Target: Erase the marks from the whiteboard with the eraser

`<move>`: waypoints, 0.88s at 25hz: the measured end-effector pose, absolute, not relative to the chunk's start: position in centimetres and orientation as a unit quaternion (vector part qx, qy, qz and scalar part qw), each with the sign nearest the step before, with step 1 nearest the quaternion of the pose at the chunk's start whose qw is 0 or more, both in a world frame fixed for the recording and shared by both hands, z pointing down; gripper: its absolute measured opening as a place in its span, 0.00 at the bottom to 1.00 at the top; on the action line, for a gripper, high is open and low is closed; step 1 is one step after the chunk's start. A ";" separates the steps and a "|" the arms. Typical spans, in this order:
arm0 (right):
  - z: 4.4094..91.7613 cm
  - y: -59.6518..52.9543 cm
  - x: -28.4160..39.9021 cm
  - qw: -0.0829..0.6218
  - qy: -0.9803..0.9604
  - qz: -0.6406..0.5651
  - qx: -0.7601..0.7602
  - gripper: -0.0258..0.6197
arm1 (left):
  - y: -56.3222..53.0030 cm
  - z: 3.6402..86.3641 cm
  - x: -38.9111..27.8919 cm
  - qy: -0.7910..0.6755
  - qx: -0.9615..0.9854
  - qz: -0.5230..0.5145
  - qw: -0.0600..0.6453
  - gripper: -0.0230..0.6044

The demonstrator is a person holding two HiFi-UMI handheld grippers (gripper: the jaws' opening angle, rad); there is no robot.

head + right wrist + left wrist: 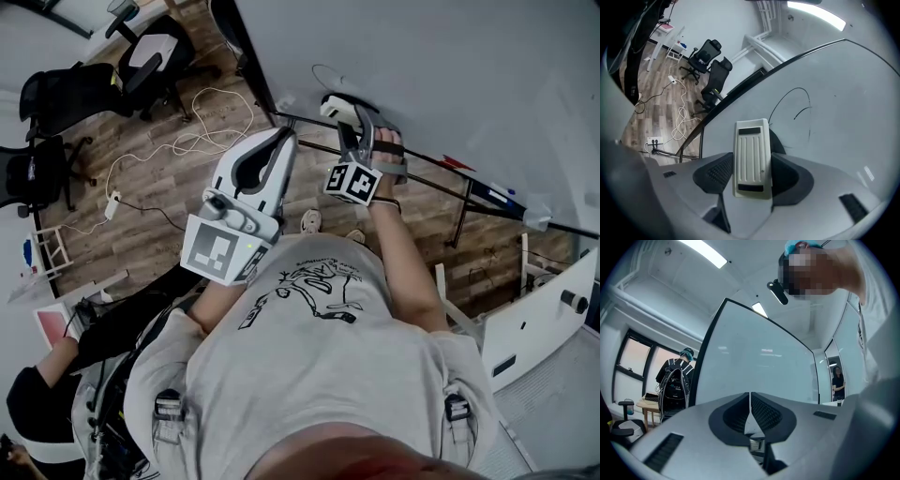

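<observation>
A white ribbed eraser (pixel 751 157) sits clamped between the jaws of my right gripper (pixel 750 176), close to the whiteboard (pixel 843 108). Thin black pen marks (pixel 801 110) curve across the board just beyond the eraser. From the head view, the right gripper (pixel 354 141) holds the eraser (pixel 339 110) by the board's lower left part (pixel 422 66), near a faint curved mark (pixel 328 73). My left gripper (pixel 272 155) hangs lower and away from the board, jaws closed together with nothing between them. In the left gripper view its fingers (pixel 761 411) meet in front of the blank board (pixel 759 362).
The board stands on a black metal frame (pixel 459 187) over a wooden floor. Office chairs (pixel 141 56) and a white cable (pixel 202 131) lie to the left. Markers (pixel 502 195) rest on the board's tray. A person (pixel 677 376) stands at a desk beside the board, another person (pixel 836 380) at its other side.
</observation>
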State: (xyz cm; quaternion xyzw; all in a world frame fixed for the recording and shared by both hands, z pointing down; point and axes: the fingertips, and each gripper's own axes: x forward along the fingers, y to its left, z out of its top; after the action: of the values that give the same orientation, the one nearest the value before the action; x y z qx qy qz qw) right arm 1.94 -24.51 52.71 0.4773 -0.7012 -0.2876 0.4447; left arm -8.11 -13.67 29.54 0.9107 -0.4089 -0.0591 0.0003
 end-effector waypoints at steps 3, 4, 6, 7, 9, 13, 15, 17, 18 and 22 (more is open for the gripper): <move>52.8 -24.3 1.8 0.446 -0.709 -0.273 0.473 0.44 | -13.8 29.7 -8.3 -0.411 0.910 -0.058 0.002 0.09; 52.5 -24.2 1.7 0.444 -0.714 -0.267 0.472 0.44 | -13.8 29.7 -8.3 -0.411 0.910 -0.058 0.002 0.09; 50.9 -23.8 1.6 0.430 -0.720 -0.266 0.476 0.44 | -13.8 29.7 -8.2 -0.409 0.911 -0.059 0.003 0.09; 49.6 -23.5 1.5 0.419 -0.721 -0.271 0.480 0.44 | -13.7 29.7 -8.1 -0.408 0.911 -0.059 0.003 0.09; 46.2 -22.9 1.2 0.393 -0.723 -0.286 0.490 0.44 | -13.6 29.7 -8.0 -0.406 0.912 -0.059 0.002 0.09; 39.3 -22.1 1.3 0.344 -0.718 -0.316 0.516 0.44 | -13.7 29.6 -7.7 -0.404 0.913 -0.063 0.000 0.09; 36.2 -22.1 1.6 0.325 -0.710 -0.330 0.530 0.44 | -13.7 29.5 -7.7 -0.404 0.913 -0.065 -0.001 0.09; 33.4 -22.2 2.0 0.310 -0.700 -0.342 0.545 0.44 | -13.8 29.5 -7.9 -0.404 0.912 -0.064 -0.002 0.09; 32.3 -22.4 2.2 0.305 -0.695 -0.346 0.552 0.44 | -13.9 29.5 -7.9 -0.405 0.912 -0.065 -0.002 0.09; 30.8 -23.5 2.6 0.304 -0.682 -0.353 0.563 0.44 | -13.8 29.3 -8.1 -0.406 0.912 -0.066 -0.002 0.09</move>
State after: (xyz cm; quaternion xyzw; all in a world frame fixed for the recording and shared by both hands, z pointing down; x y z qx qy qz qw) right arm 2.56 -23.50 30.77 0.5633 -0.6824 -0.3528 0.3044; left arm -8.06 -13.84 29.34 0.9116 -0.4056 -0.0662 -0.0023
